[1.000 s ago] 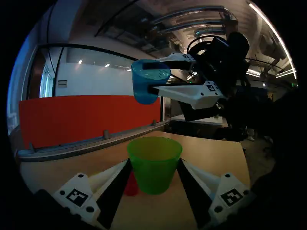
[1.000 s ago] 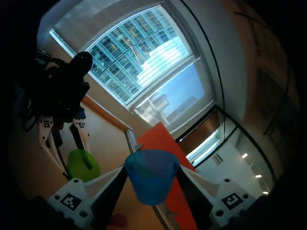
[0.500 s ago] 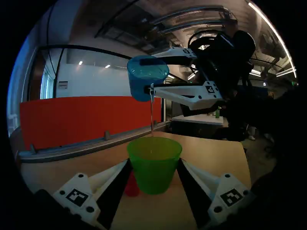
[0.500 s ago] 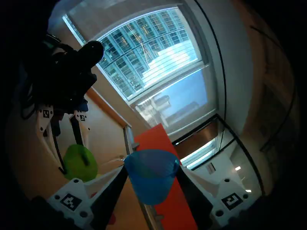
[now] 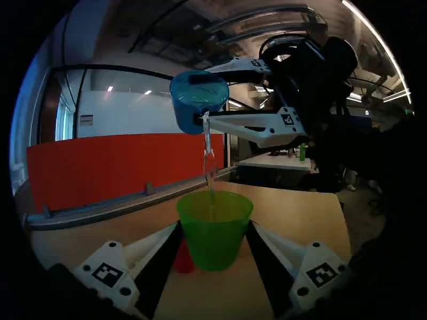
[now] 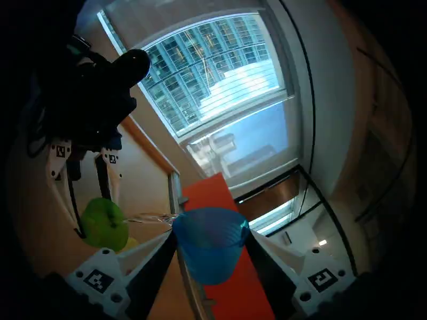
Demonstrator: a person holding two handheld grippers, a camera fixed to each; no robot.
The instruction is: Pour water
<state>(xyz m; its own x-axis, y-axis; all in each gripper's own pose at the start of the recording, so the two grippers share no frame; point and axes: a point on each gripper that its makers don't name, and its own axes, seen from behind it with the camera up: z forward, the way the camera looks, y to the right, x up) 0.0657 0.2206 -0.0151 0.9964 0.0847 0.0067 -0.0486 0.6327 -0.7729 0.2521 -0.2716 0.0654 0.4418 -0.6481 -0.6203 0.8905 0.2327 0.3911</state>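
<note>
In the left gripper view, a green cup (image 5: 214,229) stands upright between the fingers of my left gripper (image 5: 214,242), which is shut on it just above the wooden table (image 5: 299,213). Above it my right gripper (image 5: 213,96) holds a blue cup (image 5: 195,101) tipped over, and a thin stream of water (image 5: 207,154) falls from its rim into the green cup. In the right gripper view, the blue cup (image 6: 211,250) sits clamped between the fingers of my right gripper (image 6: 211,256). The green cup (image 6: 104,224) and my left gripper (image 6: 85,213) appear at the left.
A small red object (image 5: 184,258) sits on the table just behind the green cup. An orange panel (image 5: 107,165) with a metal rail runs along the table's far edge. Large windows (image 6: 224,96) face the table in the right gripper view.
The blue cup has tipped further and moved slightly left and up. Water began to fall half a second ago and now runs as a fuller stream into the green cup.
</note>
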